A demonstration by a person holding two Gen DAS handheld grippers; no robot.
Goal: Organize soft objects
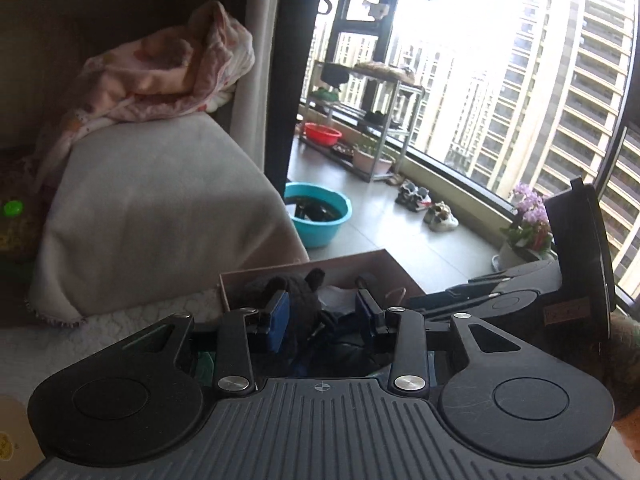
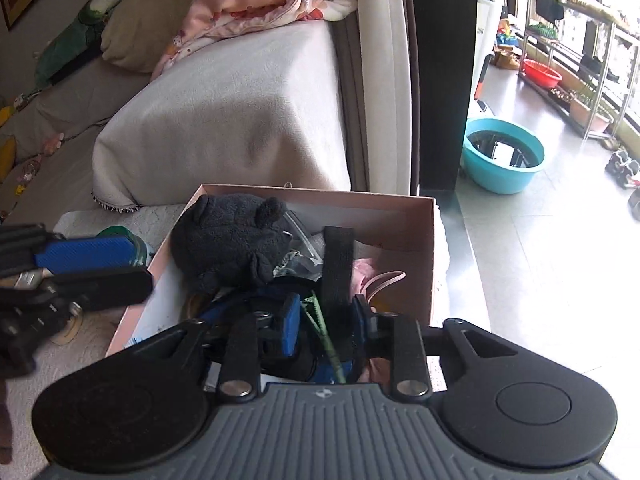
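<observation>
Living room by a balcony; left wrist view: left gripper (image 1: 322,314) jaws apart over the pink box (image 1: 304,270), gripping nothing. Right wrist view: right gripper (image 2: 326,322) likewise parted above dark clothes; black plush hat (image 2: 232,240) already boxed, tidying seemingly unfinished.

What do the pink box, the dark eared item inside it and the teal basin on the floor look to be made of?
Pink box: likely matte cardboard, with thin, flat, straight walls. Dark eared item: soft fleece or plush, with a nubby, fuzzy surface. Teal basin: smooth moulded plastic, with a slight sheen and a rolled rim.
</observation>
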